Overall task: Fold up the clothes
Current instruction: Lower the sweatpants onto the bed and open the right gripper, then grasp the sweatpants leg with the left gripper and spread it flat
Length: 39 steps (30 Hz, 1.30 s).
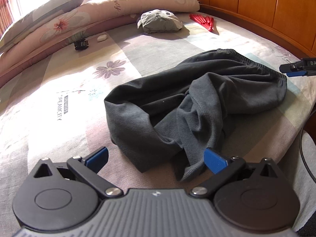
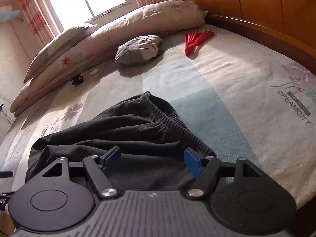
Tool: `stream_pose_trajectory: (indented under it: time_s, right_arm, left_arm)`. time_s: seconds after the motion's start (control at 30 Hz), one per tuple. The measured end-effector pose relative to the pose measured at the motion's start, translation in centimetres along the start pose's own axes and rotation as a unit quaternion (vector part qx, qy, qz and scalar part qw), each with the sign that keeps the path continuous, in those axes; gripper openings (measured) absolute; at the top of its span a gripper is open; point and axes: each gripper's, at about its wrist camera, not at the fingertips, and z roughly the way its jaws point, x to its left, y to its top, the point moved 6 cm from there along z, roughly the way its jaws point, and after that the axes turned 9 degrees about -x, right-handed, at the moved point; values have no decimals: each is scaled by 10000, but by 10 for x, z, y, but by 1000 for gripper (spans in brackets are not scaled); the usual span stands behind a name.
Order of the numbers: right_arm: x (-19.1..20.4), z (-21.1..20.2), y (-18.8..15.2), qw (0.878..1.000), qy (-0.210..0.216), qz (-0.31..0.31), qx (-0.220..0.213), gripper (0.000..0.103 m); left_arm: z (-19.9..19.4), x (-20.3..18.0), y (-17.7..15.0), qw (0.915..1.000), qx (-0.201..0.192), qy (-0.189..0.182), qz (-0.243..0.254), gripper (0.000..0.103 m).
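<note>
Still-unfolded dark grey shorts (image 1: 177, 102) crumpled w/ elastic waistband (image 2: 177, 122) showing, both grippers' jaws spread.

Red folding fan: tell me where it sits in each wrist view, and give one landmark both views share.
Left wrist view: red folding fan lies at upper right of centre, just right of the grey plush cushion.
Right wrist view: fan lies at upper right of centre, beside the wooden headboard.
Shared landmark: the grey plush cushion, to the left of the fan in both.
</note>
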Motion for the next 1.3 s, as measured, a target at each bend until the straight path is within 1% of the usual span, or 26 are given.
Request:
stream_pose_trajectory:
  time_s: [0.03, 0.07, 0.17, 0.3, 0.4, 0.47, 0.53, 0.6, 0.67, 0.77, 0.8, 0.87, 0.93, 1.0, 1.17, 1.3]
  right_arm:
    - [13, 2, -1, 9998, 119, -124, 85, 84]
    - [27, 6, -4, 9993, 204, -231, 202, 86]
    - [68, 18, -13, 9963, 457, -553, 464, 86]
    - [122, 31, -22, 9910, 845, -845, 610, 87]
    - [155, 38, -27, 9868, 1077, -1041, 625, 88]
    - [175, 42, -31, 9835, 1167, -1239, 613, 90]
    - [187, 45, -36, 9809, 1169, -1419, 636, 91]
    - [192, 48, -40, 9797, 1132, -1510, 682, 91]
    - [192, 49, -43, 9801, 1065, -1514, 721, 91]
    - [186, 50, -47, 9814, 940, -1494, 751, 91]
    - [184, 50, -48, 9818, 889, -1498, 752, 91]
    - [181, 51, -50, 9827, 834, -1474, 747, 91]
    - [179, 51, -51, 9837, 818, -1411, 753, 91]
    - [178, 50, -51, 9848, 826, -1336, 747, 91]
    - [175, 49, -51, 9858, 815, -1271, 732, 91]
    - [171, 48, -52, 9869, 766, -1220, 729, 91]
  left_arm:
    - [3, 3, 0, 9999, 10, 7, -105, 102]
    - [6, 7, -1, 9998, 19, 14, -210, 102]
    - [14, 17, -2, 9986, 48, 34, -525, 102]
    - [27, 29, -4, 9958, 94, 56, -904, 102]
    - [45, 26, -4, 9945, 162, 46, -1032, 102]
    - [55, 28, -7, 9946, 252, 239, -981, 102]
    - [61, 36, -11, 9946, 338, 406, -896, 102]
    - [65, 44, -16, 9943, 420, 559, -810, 103]
    - [63, 53, -18, 9943, 443, 586, -775, 103]
    - [57, 70, -17, 9937, 425, 731, -735, 103]
    - [55, 77, -15, 9932, 411, 830, -699, 103]
    - [53, 91, -10, 9917, 392, 1132, -466, 103]
    - [52, 107, -5, 9888, 397, 1419, -235, 103]
    - [54, 121, 1, 9856, 441, 1630, -81, 103]
    - [64, 153, 18, 9766, 524, 2069, 253, 103]
    - [77, 171, 40, 9678, 498, 2384, 633, 103]
